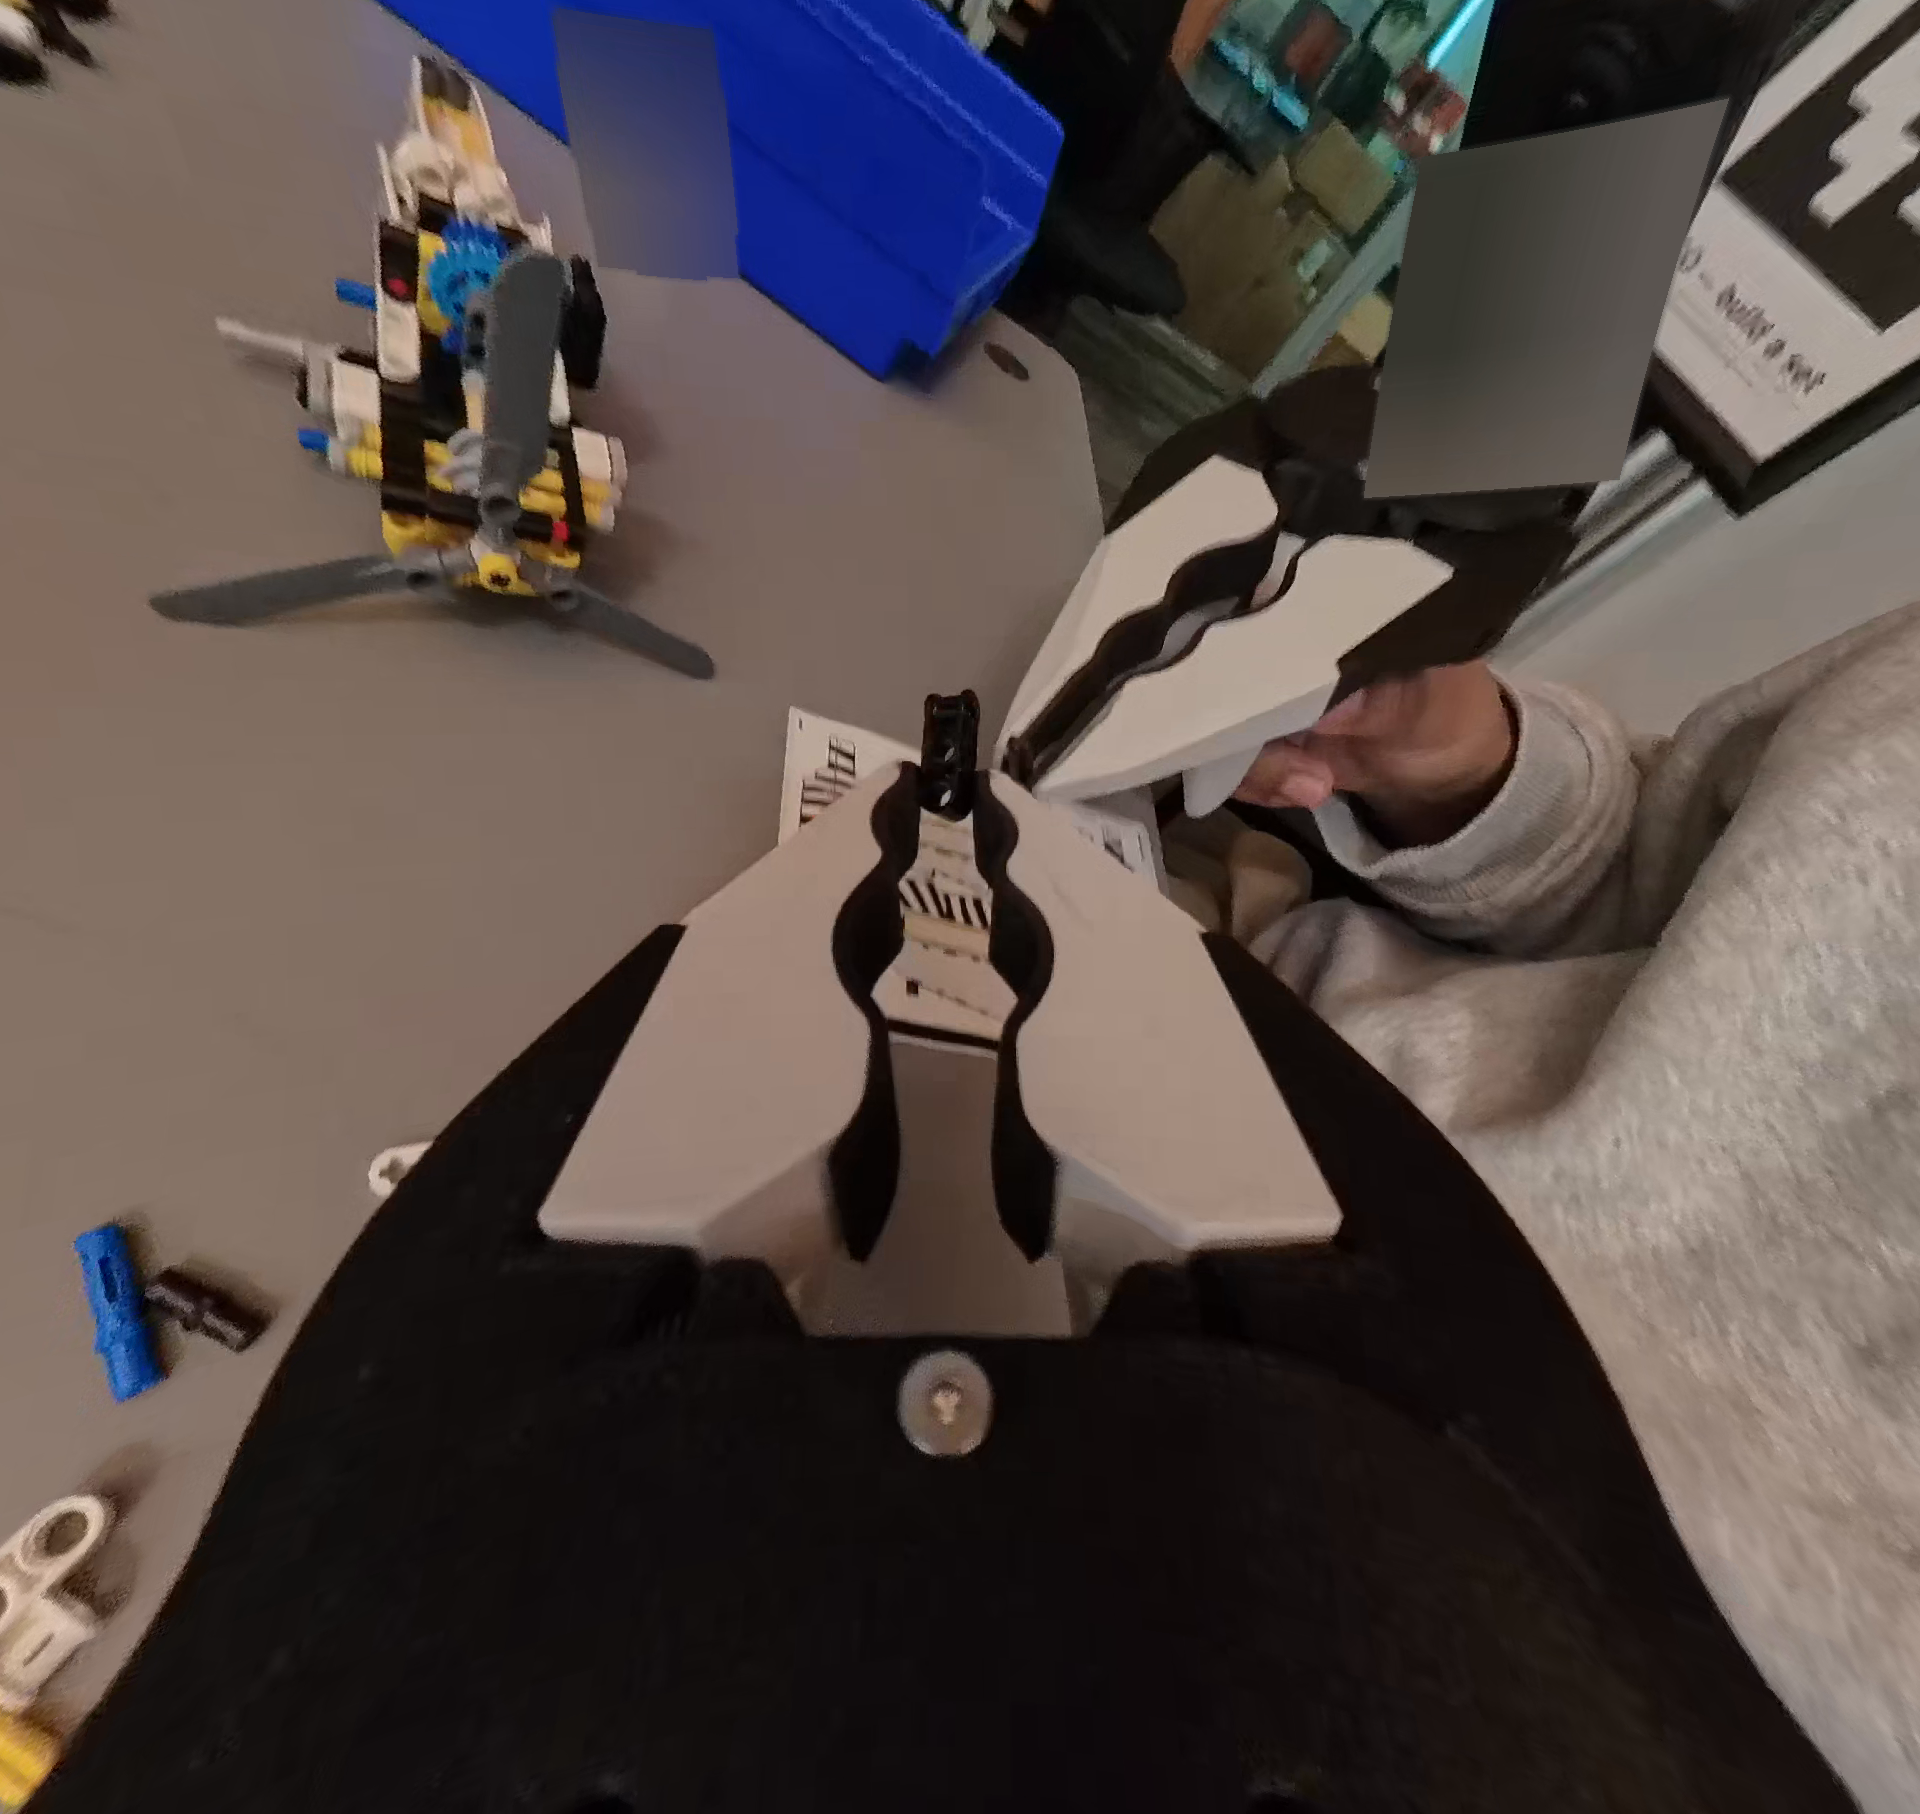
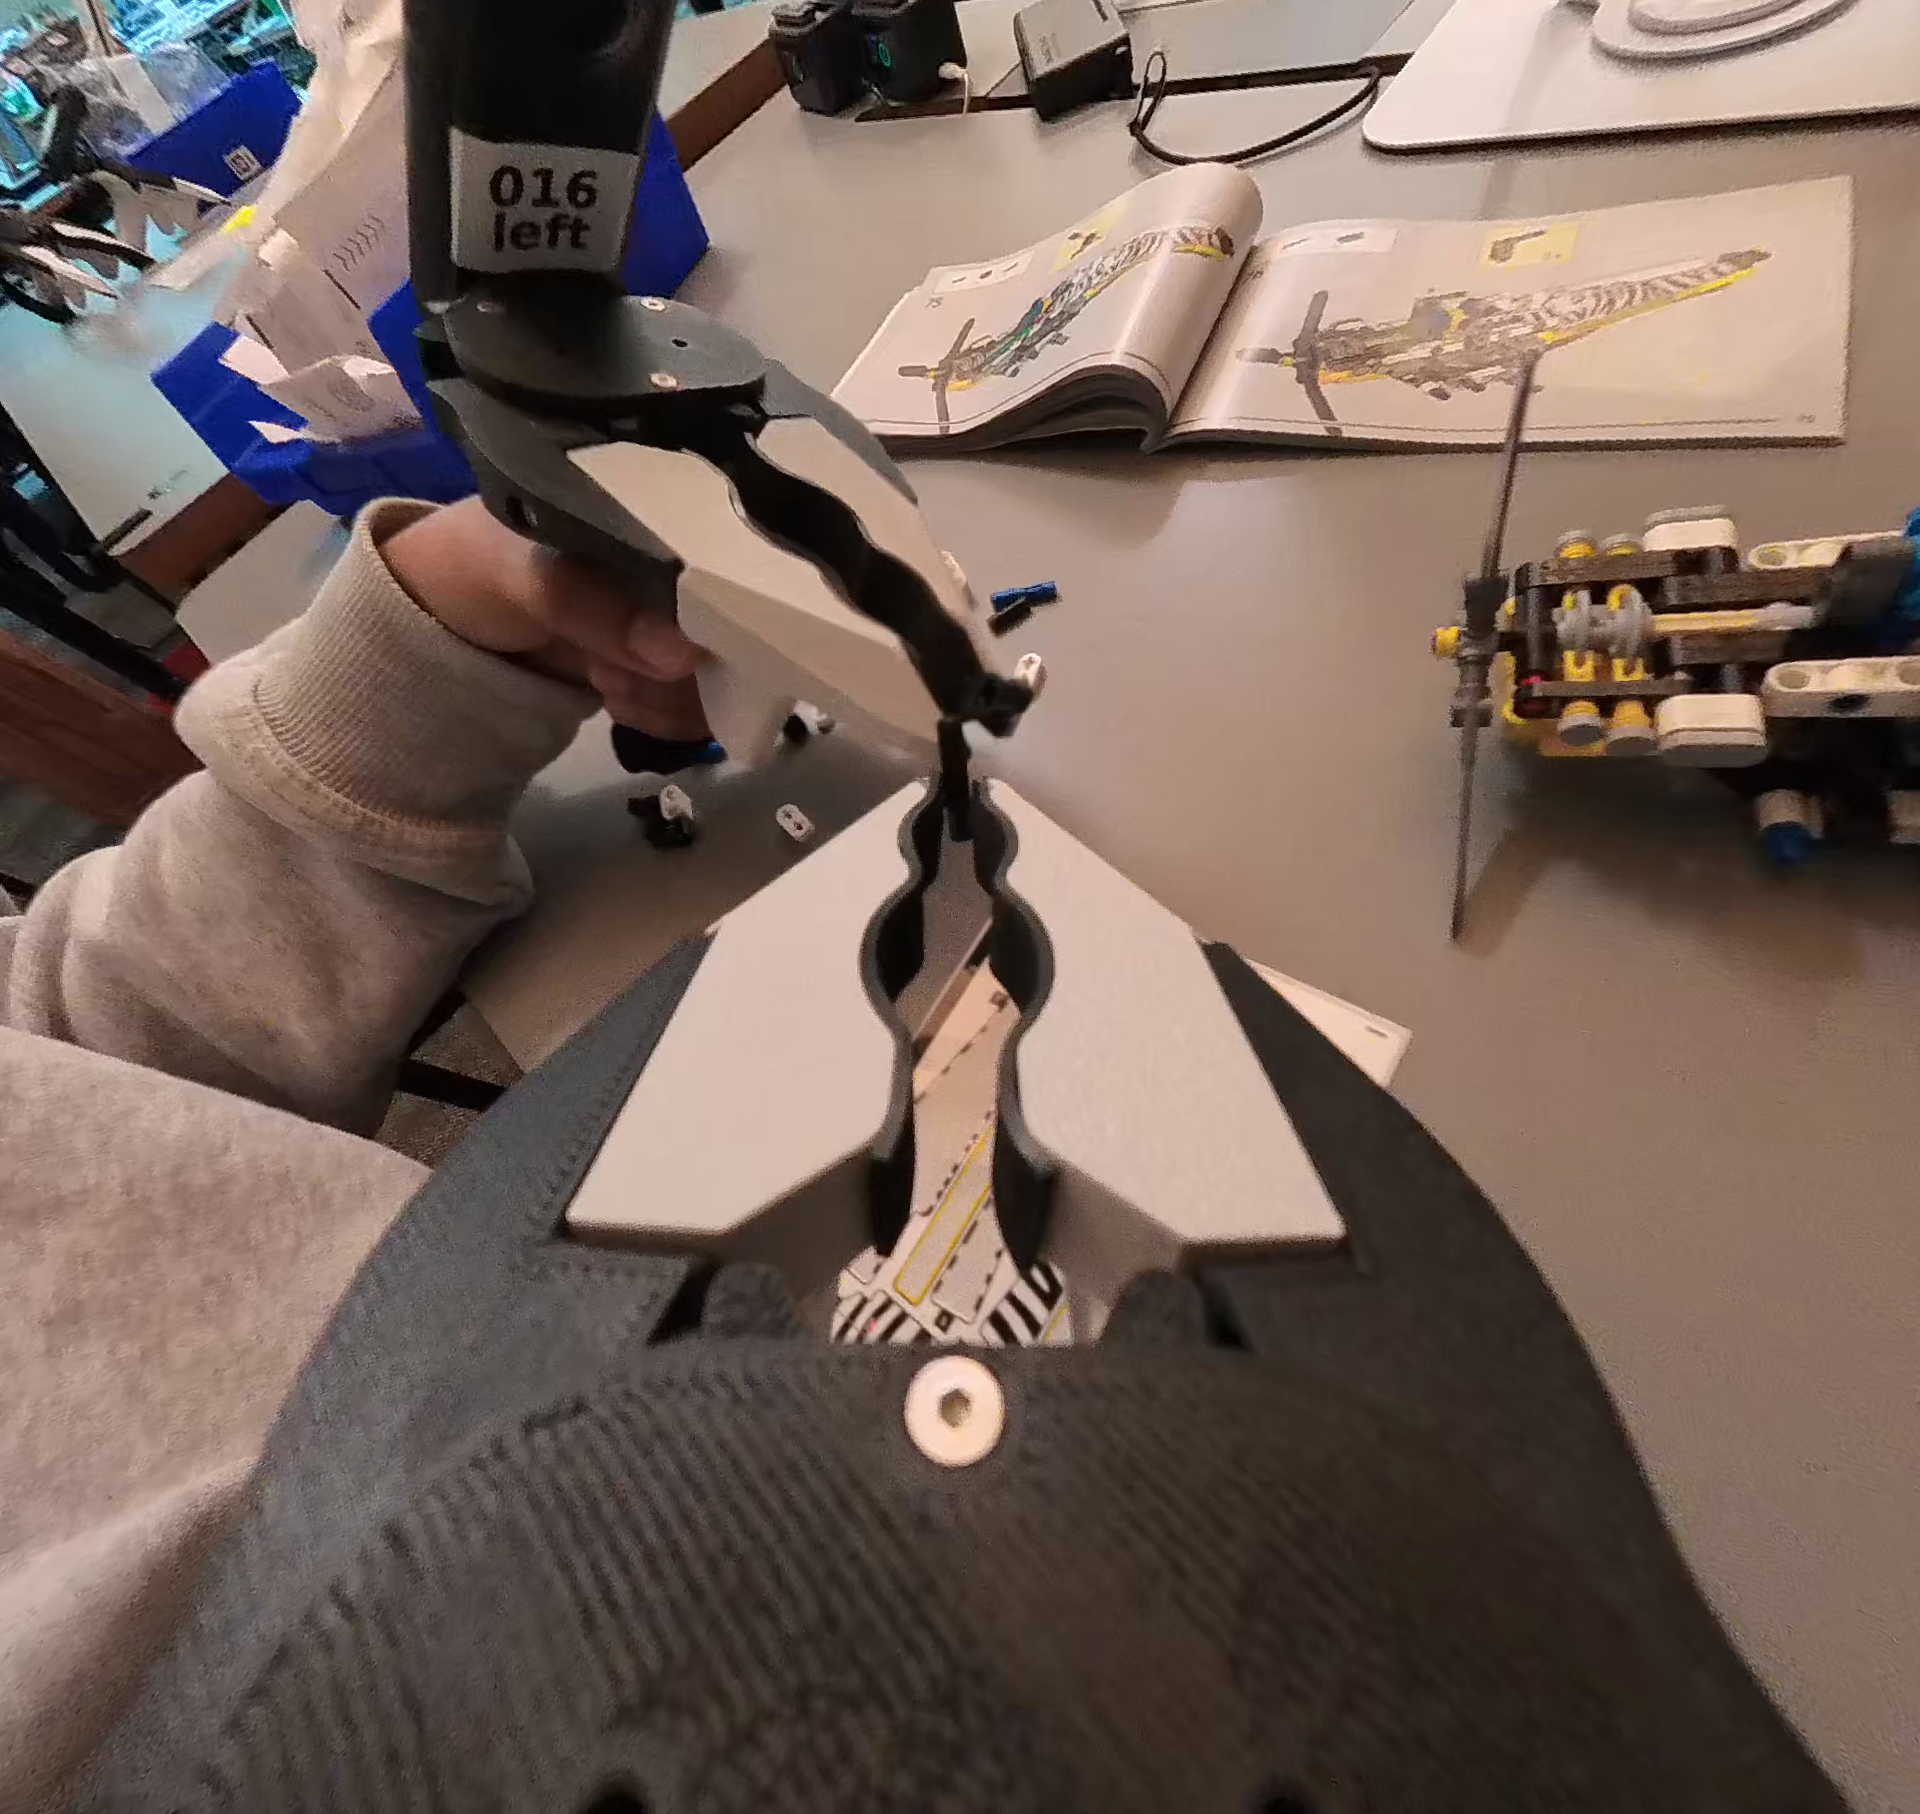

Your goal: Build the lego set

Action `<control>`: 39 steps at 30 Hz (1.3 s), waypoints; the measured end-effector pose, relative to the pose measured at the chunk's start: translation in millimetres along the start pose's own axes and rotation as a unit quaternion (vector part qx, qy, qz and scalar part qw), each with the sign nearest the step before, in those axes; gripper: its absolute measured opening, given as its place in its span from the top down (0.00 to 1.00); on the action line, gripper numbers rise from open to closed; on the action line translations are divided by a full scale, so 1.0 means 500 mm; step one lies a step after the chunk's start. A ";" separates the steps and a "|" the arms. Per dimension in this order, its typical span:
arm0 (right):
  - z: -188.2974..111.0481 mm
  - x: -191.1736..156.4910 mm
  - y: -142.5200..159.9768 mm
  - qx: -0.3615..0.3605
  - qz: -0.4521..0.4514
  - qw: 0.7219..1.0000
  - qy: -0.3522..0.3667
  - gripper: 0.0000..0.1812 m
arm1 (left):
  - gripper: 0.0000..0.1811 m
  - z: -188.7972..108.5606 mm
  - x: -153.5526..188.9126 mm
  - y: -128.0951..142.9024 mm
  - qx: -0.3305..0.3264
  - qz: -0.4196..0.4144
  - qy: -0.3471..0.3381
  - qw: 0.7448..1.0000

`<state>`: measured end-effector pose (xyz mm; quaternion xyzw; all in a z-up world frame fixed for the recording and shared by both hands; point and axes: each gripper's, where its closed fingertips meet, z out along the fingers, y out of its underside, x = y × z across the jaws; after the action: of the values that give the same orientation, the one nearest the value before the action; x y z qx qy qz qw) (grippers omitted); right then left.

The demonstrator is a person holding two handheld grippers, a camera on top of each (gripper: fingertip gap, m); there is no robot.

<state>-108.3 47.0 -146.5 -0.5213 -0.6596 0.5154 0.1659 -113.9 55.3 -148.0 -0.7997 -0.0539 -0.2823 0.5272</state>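
Observation:
My left gripper is shut on a small black connector that sticks out past its tips. My right gripper is shut on a thin black pin that stands up from its tips. The two gripper tips meet above the table's front edge. In the right wrist view the left gripper holds its black connector against the top of the pin. In the left wrist view the right gripper sits just right of the connector. The partly built yellow, black and white plane model with a grey propeller lies on the table, also in the right wrist view.
An open instruction booklet lies behind the model. A blue bin stands at the back. Loose pieces lie at the left: a blue pin, a black pin, white connectors. A sticker sheet lies under the grippers. My two grippers' fingertips are within a few centimetres of each other.

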 end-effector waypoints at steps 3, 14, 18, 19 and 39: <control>-0.004 0.009 0.005 -0.002 -0.014 1.000 0.017 0.99 | 0.96 0.000 0.008 -0.037 0.062 -0.042 0.030 0.997; 0.009 0.023 0.028 -0.024 -0.022 0.999 0.031 0.99 | 0.96 -0.020 -0.003 0.169 -0.245 -0.037 -0.019 0.969; 0.022 0.014 0.037 -0.035 -0.025 0.999 0.021 0.99 | 0.96 -0.024 -0.005 0.168 -0.244 -0.030 -0.027 0.969; 0.024 0.012 0.039 -0.038 -0.028 0.999 0.021 0.98 | 0.96 -0.022 -0.011 0.155 -0.225 -0.034 -0.030 0.973; 0.011 0.003 0.036 -0.027 -0.037 0.999 0.020 0.98 | 0.93 -0.048 0.003 0.203 -0.289 -0.034 -0.040 0.956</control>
<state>-103.7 44.1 -164.4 -0.5108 -0.6888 0.4803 0.1842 -83.1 -10.6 -222.8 -0.9263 -0.0183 -0.2709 0.2614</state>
